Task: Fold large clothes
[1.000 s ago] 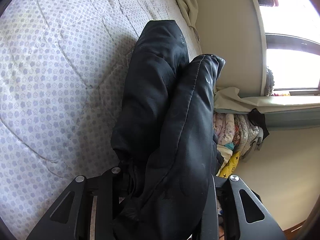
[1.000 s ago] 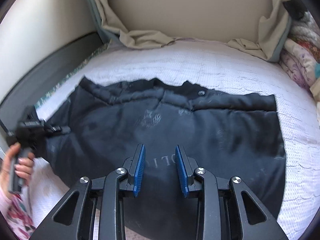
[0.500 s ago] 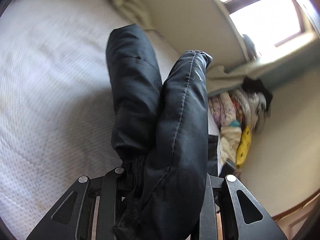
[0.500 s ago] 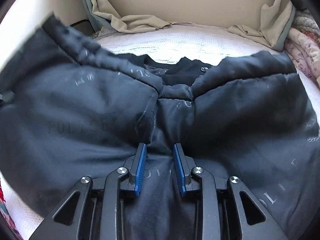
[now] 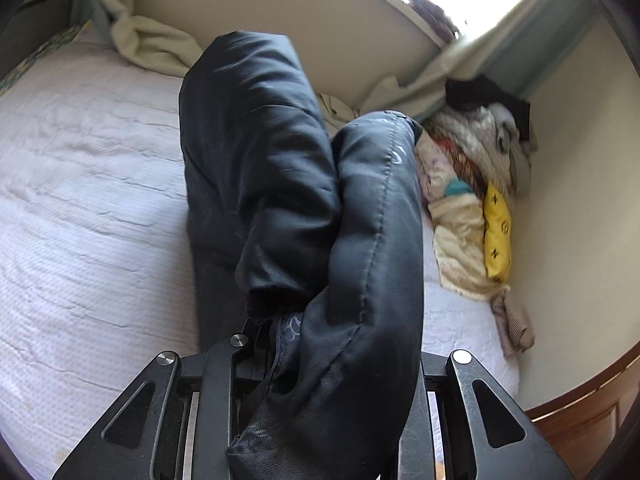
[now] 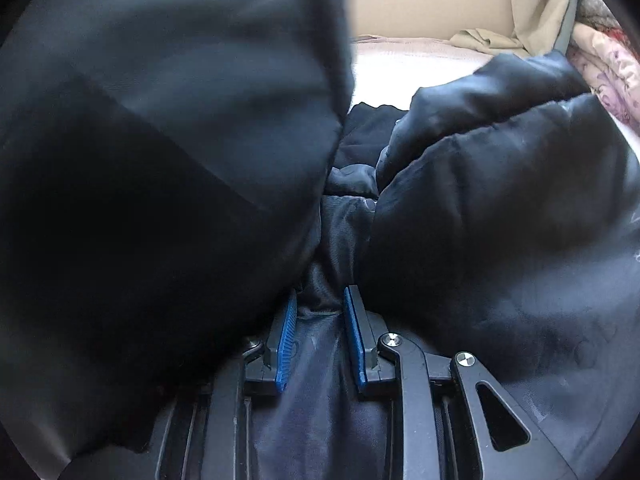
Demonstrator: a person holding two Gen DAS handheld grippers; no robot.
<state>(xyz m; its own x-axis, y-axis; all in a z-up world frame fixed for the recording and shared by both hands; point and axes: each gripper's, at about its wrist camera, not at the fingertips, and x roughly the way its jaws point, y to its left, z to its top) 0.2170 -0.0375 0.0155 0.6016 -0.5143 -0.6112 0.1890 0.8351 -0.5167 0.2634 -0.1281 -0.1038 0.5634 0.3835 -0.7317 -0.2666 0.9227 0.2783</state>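
Black puffy jacket [image 5: 320, 280] fills the near part of both views. In the left wrist view the left gripper [image 5: 324, 396] has a thick bunch of it clamped between its fingers, and the cloth hides the fingers, so how tightly they pinch is hard to see. Two fat padded rolls of the jacket rise up from the grip, over the bed [image 5: 88, 240].

In the right wrist view the right gripper [image 6: 320, 320] is closing on a thin fold of the jacket. Its blue pads [image 6: 286, 336] stand close on each side of the fold. I cannot tell if they press it yet. A big blurry piece of the jacket hangs close to the camera on the left and blocks much of that view. Faint pale marks show on the right part of the jacket, but they are too dim to read.

Farther off, the bed has a pale quilted cover. A pile of clothes [image 5: 472, 208] sits by the wall on the right, with a yellow cloth [image 5: 497, 236] that has small black shapes printed on it. A cream curtain [image 5: 152, 44] lies bunched at the far end of the bed.
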